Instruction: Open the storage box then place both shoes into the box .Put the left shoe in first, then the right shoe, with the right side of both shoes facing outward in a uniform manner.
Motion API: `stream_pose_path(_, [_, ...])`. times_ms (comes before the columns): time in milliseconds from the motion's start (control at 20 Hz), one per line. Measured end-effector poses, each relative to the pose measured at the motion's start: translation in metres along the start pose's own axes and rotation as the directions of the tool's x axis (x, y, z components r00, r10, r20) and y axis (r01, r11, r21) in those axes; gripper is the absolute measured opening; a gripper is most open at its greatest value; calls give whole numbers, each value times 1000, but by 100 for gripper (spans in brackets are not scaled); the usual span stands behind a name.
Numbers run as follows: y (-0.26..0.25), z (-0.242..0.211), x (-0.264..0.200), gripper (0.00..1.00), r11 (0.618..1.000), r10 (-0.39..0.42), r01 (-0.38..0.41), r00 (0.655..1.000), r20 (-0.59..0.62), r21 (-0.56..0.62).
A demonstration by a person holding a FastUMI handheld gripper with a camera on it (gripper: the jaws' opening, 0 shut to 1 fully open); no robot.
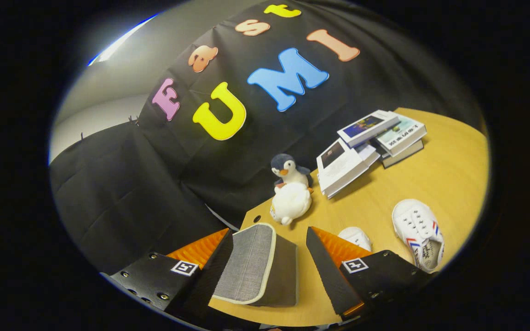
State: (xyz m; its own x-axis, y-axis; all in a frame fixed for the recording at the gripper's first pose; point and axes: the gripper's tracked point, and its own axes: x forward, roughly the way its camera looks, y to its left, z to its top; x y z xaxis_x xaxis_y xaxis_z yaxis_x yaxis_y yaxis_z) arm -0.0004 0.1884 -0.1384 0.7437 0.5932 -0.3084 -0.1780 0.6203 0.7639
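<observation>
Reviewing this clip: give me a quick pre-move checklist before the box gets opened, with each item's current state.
1. Hand-held gripper open and empty: ok.
2. Grey storage box between the fingers, left finger beside it: ok.
3. Fingers pressing on the box lid: not ok, a gap shows at the right finger.
4. Box already open: cannot tell.
5. Both white shoes on the table: ok, one shoe beyond the right finger, the other shoe partly behind it.
6. Plush penguin close behind the box: not ok.

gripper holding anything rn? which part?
Nothing held. The gripper is open, its fingers either side of the grey storage box without pressing it.
</observation>
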Motion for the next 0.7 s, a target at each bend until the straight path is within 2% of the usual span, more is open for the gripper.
stream_pose_path(250, [-5, -38, 15, 98, 991, 54, -42, 994, -94, 126])
stream_pose_path(500, [8, -83, 23, 98, 952, 165, -101, 964, -207, 288])
stream_pose_path(700, [10, -104, 29, 98, 936, 197, -105, 947, -252, 336])
